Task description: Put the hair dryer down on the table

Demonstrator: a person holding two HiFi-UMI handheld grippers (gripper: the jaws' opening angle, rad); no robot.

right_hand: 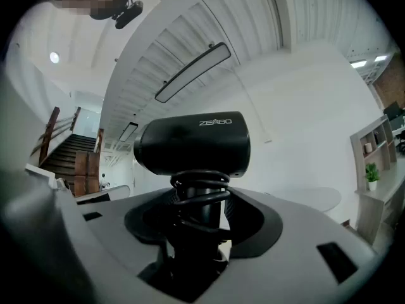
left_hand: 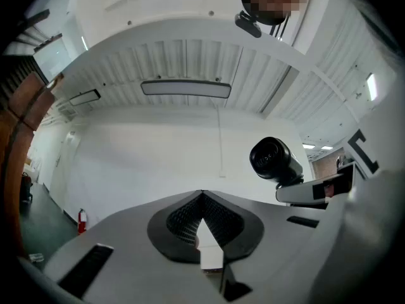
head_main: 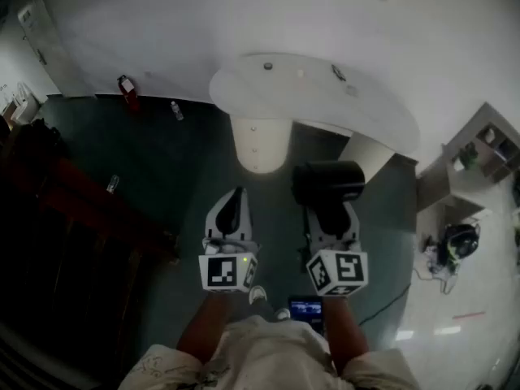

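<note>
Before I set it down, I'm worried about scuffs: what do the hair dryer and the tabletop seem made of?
Hair dryer: likely matte black plastic, with soft, dull highlights and a printed logo. Table: smooth white top, probably laminate or painted board; the look alone can't settle it.

Open-plan office hall or lobby. An oval white table on cylindrical pedestals stands by a plain wall. A fire extinguisher, a wooden staircase, a shelf unit with a potted plant, and a linear ceiling light furnish the space.
</note>
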